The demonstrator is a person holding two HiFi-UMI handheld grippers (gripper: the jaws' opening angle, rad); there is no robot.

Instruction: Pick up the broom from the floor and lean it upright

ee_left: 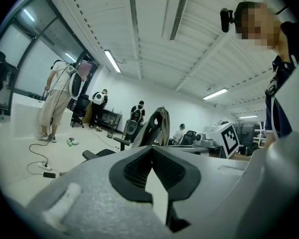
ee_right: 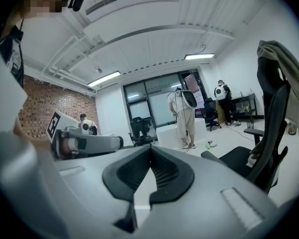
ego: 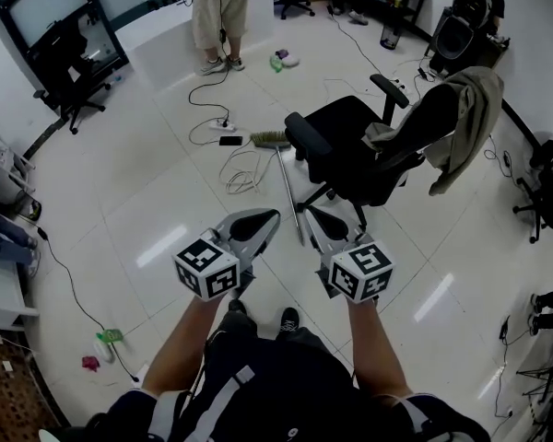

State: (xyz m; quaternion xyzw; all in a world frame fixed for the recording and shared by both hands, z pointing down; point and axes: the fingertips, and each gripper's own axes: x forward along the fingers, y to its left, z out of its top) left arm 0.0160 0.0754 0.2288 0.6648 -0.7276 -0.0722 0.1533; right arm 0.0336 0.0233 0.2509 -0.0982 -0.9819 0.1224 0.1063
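Observation:
The broom [ego: 286, 178] lies flat on the white tiled floor, its green-bristled head [ego: 270, 139] pointing away from me and its thin grey handle running back toward my feet. The handle's near end passes between my two grippers in the head view. My left gripper [ego: 275, 215] hangs just left of it, shut and empty. On the handle's other side my right gripper [ego: 308, 212] is also shut, holding nothing. Both point roughly level, above the floor. In the left gripper view the jaws [ee_left: 151, 149] meet at their tips; the right gripper view shows its jaws [ee_right: 150, 147] the same. Neither gripper view shows the broom.
A black office chair [ego: 359, 155] with a jacket [ego: 468, 118] draped over its back stands right beside the broom. A power strip [ego: 223, 125], a phone [ego: 230, 140] and loose cables [ego: 244, 175] lie left of the broom head. A person [ego: 219, 17] stands farther back.

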